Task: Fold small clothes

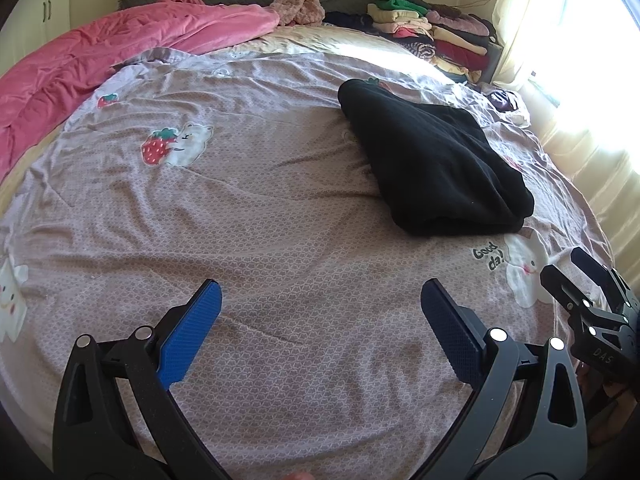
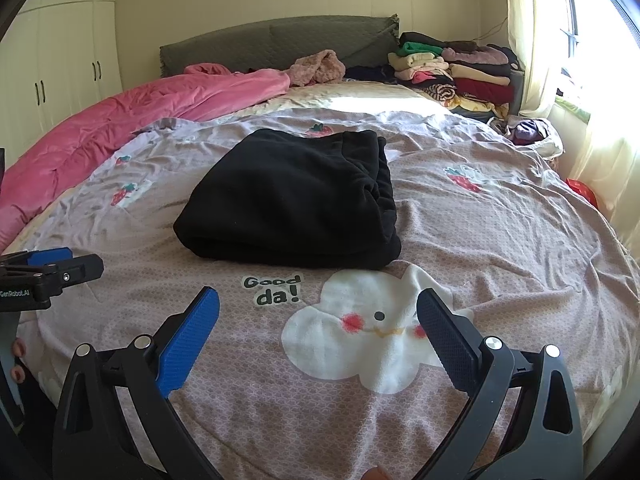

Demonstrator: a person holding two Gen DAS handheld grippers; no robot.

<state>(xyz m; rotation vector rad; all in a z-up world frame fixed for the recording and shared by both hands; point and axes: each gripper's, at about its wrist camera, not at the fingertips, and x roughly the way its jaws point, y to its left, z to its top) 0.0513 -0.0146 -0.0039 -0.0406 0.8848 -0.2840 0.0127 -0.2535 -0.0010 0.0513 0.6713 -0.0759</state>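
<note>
The black garment lies on the bed already folded into a thick, compact bundle, so this piece looks finished. Both the left hand-held gripper and the right hand-held gripper hover released and empty, short of it. What seems left is moving it to the stack of folded clothes by the headboard, or fetching another item.

L claw & R claw both spread wide, holding nothing, side by side.
</note>
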